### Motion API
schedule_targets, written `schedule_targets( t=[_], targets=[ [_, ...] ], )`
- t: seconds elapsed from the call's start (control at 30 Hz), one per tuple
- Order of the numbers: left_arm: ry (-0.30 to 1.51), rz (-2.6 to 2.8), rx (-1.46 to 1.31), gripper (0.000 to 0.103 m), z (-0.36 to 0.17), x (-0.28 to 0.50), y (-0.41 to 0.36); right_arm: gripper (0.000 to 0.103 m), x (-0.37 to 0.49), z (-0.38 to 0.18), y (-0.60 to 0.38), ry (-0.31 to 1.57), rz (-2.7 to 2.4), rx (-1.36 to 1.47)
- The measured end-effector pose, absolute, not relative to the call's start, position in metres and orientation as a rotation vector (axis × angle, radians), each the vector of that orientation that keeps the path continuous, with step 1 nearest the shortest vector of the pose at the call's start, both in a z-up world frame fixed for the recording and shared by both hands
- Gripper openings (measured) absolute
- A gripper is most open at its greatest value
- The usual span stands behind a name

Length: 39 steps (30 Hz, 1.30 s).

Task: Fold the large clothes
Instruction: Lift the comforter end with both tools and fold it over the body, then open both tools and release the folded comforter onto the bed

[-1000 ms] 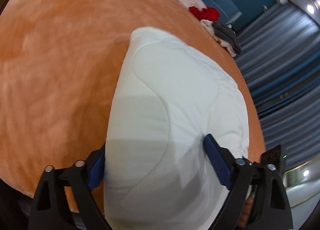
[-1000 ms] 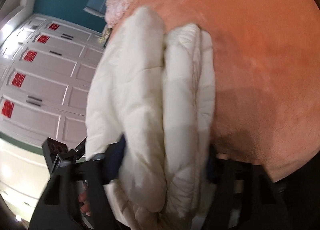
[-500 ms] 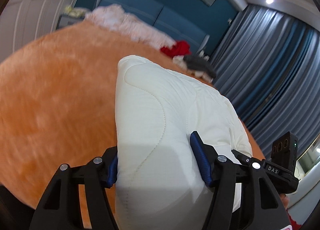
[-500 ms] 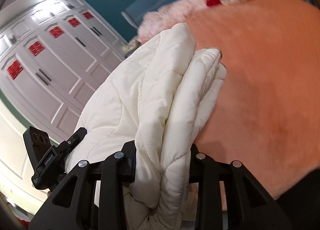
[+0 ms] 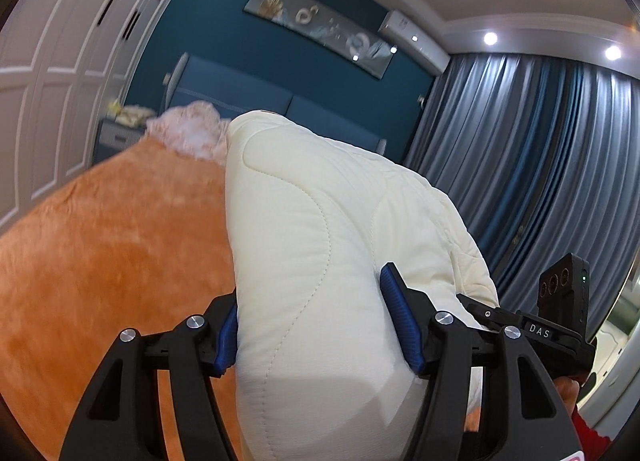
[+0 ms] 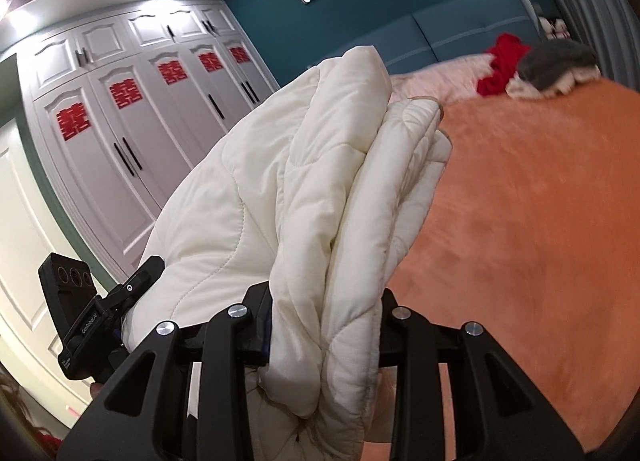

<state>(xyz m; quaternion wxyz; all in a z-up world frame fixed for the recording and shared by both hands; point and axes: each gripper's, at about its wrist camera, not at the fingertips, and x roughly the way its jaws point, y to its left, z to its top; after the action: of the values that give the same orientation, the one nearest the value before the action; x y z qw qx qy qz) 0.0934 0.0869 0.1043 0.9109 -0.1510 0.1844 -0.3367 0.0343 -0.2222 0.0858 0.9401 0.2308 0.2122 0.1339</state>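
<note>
Quilted white garment (image 5: 320, 245) lifted above orange bedspread (image 5: 104, 253), left hand-held gripper (image 5: 316, 329) and right hand-held gripper (image 6: 324, 325) each clamping it

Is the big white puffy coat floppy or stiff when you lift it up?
Probably floppy: the white quilted coat bulges and sags around the right gripper. Its padding squashes between the left gripper fingers, so likely soft. It looks bulky, probably light for its size.

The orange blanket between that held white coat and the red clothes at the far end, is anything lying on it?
No: in the right wrist view the orange blanket is bare from the white coat to the red clothes.
</note>
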Motion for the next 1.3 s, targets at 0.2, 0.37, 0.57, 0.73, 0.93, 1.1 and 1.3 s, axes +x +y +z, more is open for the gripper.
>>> schedule_targets(
  t=[0.2,0.37,0.57,0.73,0.93,1.1,1.3],
  targets=[
    [0.309,-0.691,-0.302,0.06,0.122,0.111,0.095,0.031,0.064,0.107,-0.215,0.393,0.293,0.436],
    [0.28,-0.681,-0.284,0.06,0.128,0.141,0.099,0.031,0.096,0.107,-0.209,0.386,0.303,0.422],
    [0.303,-0.663,-0.286,0.06,0.114,0.183,0.102,0.031,0.14,0.094,-0.207,0.414,0.31,0.425],
    [0.353,-0.646,-0.292,0.06,0.089,0.218,0.106,0.031,0.176,0.07,-0.205,0.464,0.313,0.425],
    [0.461,-0.627,-0.302,0.06,0.042,0.259,0.103,0.031,0.212,0.024,-0.206,0.553,0.281,0.447],
    [0.559,-0.619,-0.298,0.06,0.001,0.283,0.094,0.032,0.229,-0.022,-0.211,0.644,0.239,0.476],
    [0.697,-0.607,-0.295,0.06,-0.059,0.299,0.08,0.033,0.233,-0.081,-0.222,0.76,0.188,0.543]
  ],
)
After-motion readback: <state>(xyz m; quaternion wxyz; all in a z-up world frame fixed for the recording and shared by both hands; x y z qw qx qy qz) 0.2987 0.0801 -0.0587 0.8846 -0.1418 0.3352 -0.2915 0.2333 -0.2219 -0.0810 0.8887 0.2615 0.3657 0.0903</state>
